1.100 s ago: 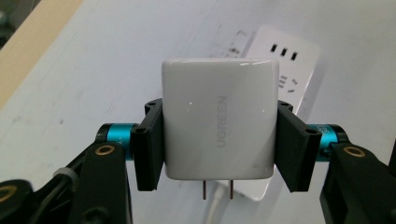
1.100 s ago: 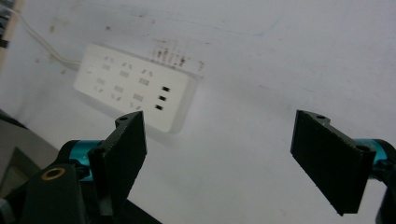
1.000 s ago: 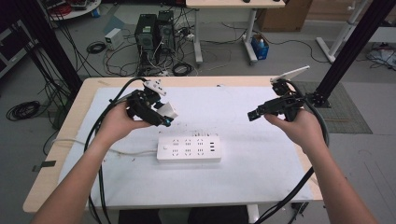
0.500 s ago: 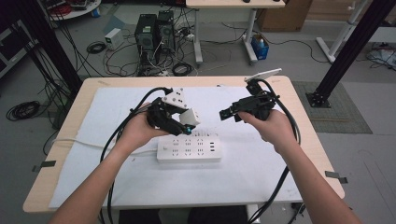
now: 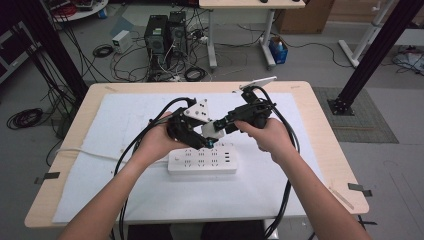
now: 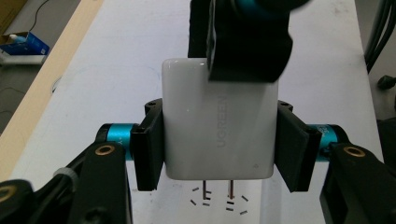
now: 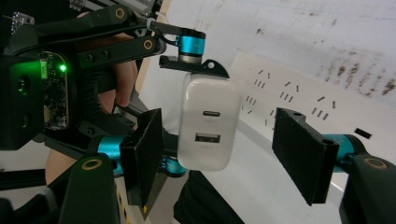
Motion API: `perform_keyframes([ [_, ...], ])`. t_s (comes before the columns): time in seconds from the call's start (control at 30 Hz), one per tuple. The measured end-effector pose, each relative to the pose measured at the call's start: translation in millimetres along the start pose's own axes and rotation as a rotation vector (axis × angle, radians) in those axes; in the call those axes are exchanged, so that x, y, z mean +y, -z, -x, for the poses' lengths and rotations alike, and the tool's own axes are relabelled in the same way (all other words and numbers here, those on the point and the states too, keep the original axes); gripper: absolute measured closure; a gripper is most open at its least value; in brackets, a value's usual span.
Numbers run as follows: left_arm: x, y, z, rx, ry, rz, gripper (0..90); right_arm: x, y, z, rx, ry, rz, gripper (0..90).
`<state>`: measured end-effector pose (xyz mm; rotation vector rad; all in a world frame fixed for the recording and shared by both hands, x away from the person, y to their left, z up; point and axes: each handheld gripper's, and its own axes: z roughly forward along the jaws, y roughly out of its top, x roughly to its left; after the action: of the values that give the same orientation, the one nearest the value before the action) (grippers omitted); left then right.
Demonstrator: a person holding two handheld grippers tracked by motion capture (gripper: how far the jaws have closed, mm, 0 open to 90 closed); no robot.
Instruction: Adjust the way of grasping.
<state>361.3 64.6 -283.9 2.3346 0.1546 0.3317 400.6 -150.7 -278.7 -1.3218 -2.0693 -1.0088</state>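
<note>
Just above the white power strip (image 5: 202, 161), a white charger (image 6: 218, 119) is pinched between the jaws of the left gripper (image 6: 219, 144) — its top corner hidden in the left gripper view by one dark blurred jaw of the right gripper (image 7: 229, 156), whose jaws are spread around the charger, not touching

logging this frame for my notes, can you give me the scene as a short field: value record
setting: white mat on a wooden table
held item: white charger, brand text UGREEN, two ports on its end face
left hand-held gripper: shut on the charger's sides
right hand-held gripper: open, jaws either side of the charger, not touching
below: white power strip flat on the mat
charger pins: point down toward the strip, not inserted
</note>
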Motion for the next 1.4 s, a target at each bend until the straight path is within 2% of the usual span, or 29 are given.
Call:
perform_keyframes([
  [0.1, 0.4, -0.2, 0.9, -0.001, -0.005, 0.01, 42.5, 1.1, -7.0, 0.9, 0.026, 0.002, -0.007, 37.1],
  [0.23, 0.8, -0.3, 2.0, 0.0, -0.022, 0.008, 42.5, 2.5, -12.4, 0.7, 0.053, 0.002, -0.017, 46.1],
  [0.33, 0.5, 0.1, 3.3, 0.009, -0.035, 0.011, 42.5, 3.1, -15.4, 0.7, 0.068, 0.005, -0.028, 56.9],
  [0.37, 0.2, 0.7, 3.2, 0.01, -0.039, 0.011, 42.5, 3.0, -15.6, 0.6, 0.059, 0.005, -0.026, 59.2],
  [0.43, 0.1, 1.3, 4.1, 0.021, -0.047, 0.014, 42.1, 3.4, -15.2, 3.3, 0.083, -0.01, -0.027, 61.6],
  [0.5, 0.4, 1.4, 3.0, 0.026, -0.024, 0.002, 39.4, 3.8, -15.1, 3.7, 0.079, 0.0, -0.021, 62.3],
  [0.53, 0.0, 1.7, 2.3, 0.044, -0.012, -0.008, 31.2, 3.8, -14.7, 3.6, 0.067, 0.007, -0.019, 62.3],
  [0.63, -5.6, 8.0, -1.4, 0.064, 0.013, -0.045, 25.0, 3.2, -8.8, 5.1, 0.033, 0.024, -0.015, 62.3],
  [0.67, -9.2, 11.7, -3.4, 0.07, 0.029, -0.068, 24.6, 2.8, -4.9, 5.5, 0.013, 0.034, -0.009, 62.4],
  [0.7, -11.8, 14.1, -4.7, 0.069, 0.038, -0.088, 23.1, 2.5, 0.7, 4.9, -0.033, 0.061, -0.004, 62.4],
  [0.77, -19.3, 21.6, -6.8, 0.113, 0.051, -0.136, 21.3, 2.0, 10.5, 3.3, -0.088, 0.079, 0.0, 62.3],
  [0.8, -23.7, 25.8, -7.9, 0.133, 0.053, -0.165, 21.3, 1.8, 15.9, 1.3, -0.134, 0.106, 0.005, 62.3],
  [0.9, -38.9, 37.1, -14.6, 0.133, 0.108, -0.267, 21.0, 1.5, 31.7, -5.4, -0.317, 0.18, -0.009, 62.3],
  [0.97, -49.9, 43.4, -18.2, 0.168, 0.133, -0.339, 20.4, 0.6, 39.7, -8.3, -0.403, 0.217, -0.026, 62.3],
  [1.0, -55.8, 46.2, -20.8, 0.168, 0.16, -0.373, 20.4, -0.3, 45.0, -9.3, -0.442, 0.224, -0.03, 62.3],
  [1.1, -72.1, 53.3, -27.4, 0.174, 0.231, -0.446, 20.4, -3.3, 55.4, -10.0, -0.52, 0.249, -0.049, 62.3],
  [1.17, -80.9, 56.7, -30.7, 0.182, 0.255, -0.481, 20.4, -5.3, 59.9, -9.5, -0.574, 0.263, -0.061, 62.2],
  [1.27, -91.2, 60.2, -34.4, 0.192, 0.292, -0.514, 20.4, -7.3, 64.8, -7.7, -0.6, 0.27, -0.07, 62.2],
  [1.33, -95.0, 61.8, -35.7, 0.206, 0.3, -0.526, 20.4, -8.2, 67.5, -6.4, -0.615, 0.276, -0.071, 62.2],
  [1.4, -97.0, 62.1, -37.5, 0.197, 0.313, -0.542, 20.4, -9.3, 68.8, -5.4, -0.623, 0.274, -0.081, 62.2],
])
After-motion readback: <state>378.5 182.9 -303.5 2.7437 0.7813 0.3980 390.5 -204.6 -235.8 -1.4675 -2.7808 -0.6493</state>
